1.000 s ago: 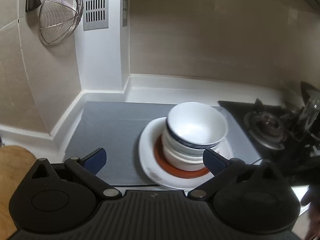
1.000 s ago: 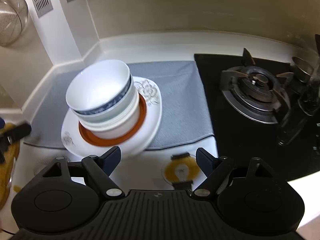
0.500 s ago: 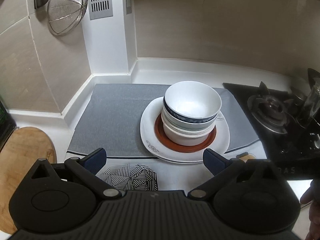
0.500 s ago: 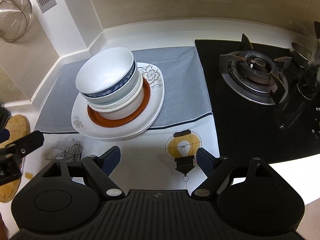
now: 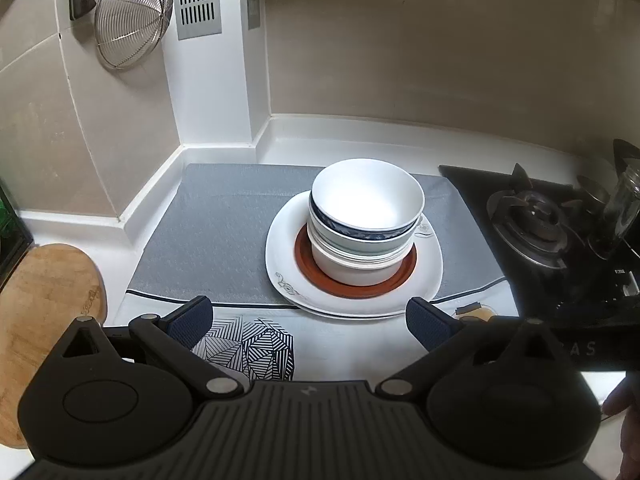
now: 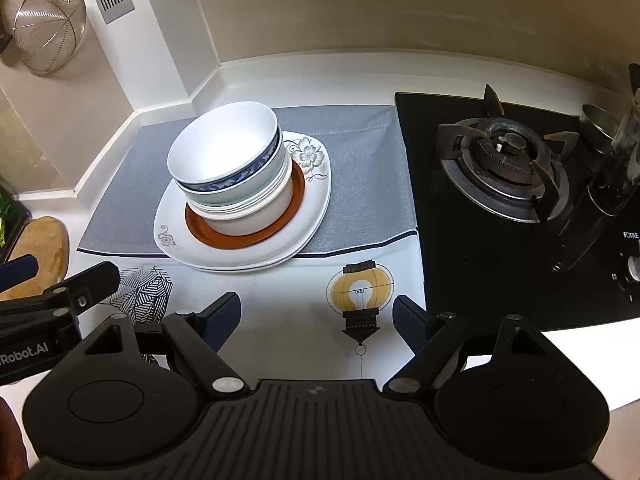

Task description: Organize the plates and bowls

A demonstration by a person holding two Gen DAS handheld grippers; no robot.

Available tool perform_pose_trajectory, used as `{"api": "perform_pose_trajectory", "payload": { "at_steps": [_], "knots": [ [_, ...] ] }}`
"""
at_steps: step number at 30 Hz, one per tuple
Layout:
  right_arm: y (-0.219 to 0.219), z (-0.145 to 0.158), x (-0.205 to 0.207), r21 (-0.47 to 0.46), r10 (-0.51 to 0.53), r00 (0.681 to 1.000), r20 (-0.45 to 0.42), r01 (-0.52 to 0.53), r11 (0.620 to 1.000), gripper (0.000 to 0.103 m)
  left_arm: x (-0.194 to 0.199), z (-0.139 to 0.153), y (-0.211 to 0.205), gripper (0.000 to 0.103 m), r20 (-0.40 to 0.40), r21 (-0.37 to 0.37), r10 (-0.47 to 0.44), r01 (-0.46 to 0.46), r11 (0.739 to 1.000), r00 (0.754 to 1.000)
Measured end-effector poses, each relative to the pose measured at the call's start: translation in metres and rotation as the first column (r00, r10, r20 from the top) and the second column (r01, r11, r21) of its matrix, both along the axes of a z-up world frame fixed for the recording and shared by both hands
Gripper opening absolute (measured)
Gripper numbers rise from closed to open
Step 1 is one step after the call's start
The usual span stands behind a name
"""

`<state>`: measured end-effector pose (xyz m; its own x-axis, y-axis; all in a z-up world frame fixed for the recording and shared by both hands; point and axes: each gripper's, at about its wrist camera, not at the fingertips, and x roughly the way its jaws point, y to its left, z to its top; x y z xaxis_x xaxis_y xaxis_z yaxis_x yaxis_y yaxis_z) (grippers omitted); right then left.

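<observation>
Both tools hang above the near edge of the counter with nothing between their fingers. The left gripper (image 5: 308, 316) has its jaws spread wide and empty, and directly below the gap lies the black-and-white geometric print (image 5: 250, 346) of the counter mat. The right gripper (image 6: 316, 314) is likewise wide open and holds nothing; just ahead of its gap sits the yellow light-bulb print (image 6: 360, 294), and the left tool's finger shows at the left edge of that view. Beyond the left jaws, a little right of their centre line, and beyond the right jaws to the left of their left finger, stands the stack of dishes. At its base are white square-ish plates with floral trim (image 5: 354, 296), whose near rim overhangs the line between the white and grey parts of the mat. On them lies a red-brown plate (image 6: 246, 236), and in that sit nested bowls. The top bowl with a blue patterned band (image 5: 366, 200) leans slightly off the ones below. The grey part of the mat (image 5: 216, 232) spreads behind and to the left. Farther right is the black gas hob with its burner (image 6: 506, 160); at the far left, a wooden board (image 5: 44, 284) and a wire strainer (image 5: 130, 16) hanging on the wall.
</observation>
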<state>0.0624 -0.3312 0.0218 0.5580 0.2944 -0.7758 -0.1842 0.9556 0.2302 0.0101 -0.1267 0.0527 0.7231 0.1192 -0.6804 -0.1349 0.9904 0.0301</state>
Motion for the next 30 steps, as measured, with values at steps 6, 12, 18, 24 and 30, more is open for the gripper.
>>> {"api": "perform_pose_trajectory", "payload": {
  "at_steps": [6, 12, 18, 24, 30],
  "knots": [
    [-0.0004, 0.0014, -0.0040, 0.003, 0.016, 1.000, 0.006, -0.016, 1.000, 0.085, -0.0001, 0.0005, -0.0051, 0.103, -0.009, 0.008, -0.002, 0.002, 1.000, 1.000],
    [-0.0013, 0.0010, -0.0059, 0.008, 0.025, 1.000, 0.000, -0.025, 1.000, 0.085, -0.0018, 0.0015, -0.0078, 0.103, -0.015, 0.017, 0.005, -0.004, 1.000, 1.000],
    [-0.0019, 0.0003, -0.0037, 0.014, 0.029, 1.000, -0.004, -0.029, 0.999, 0.085, -0.0002, 0.0033, -0.0100, 0.103, -0.015, 0.030, 0.001, 0.000, 1.000, 1.000],
    [-0.0022, 0.0000, -0.0017, 0.018, 0.030, 1.000, -0.007, -0.029, 0.999, 0.085, 0.0011, 0.0033, -0.0096, 0.103, -0.015, 0.035, 0.002, -0.001, 0.999, 1.000],
    [-0.0018, -0.0008, 0.0021, 0.017, 0.034, 0.999, -0.008, -0.034, 0.999, 0.085, 0.0044, 0.0017, -0.0075, 0.103, -0.015, 0.029, 0.004, -0.004, 1.000, 1.000]
  ]
}}
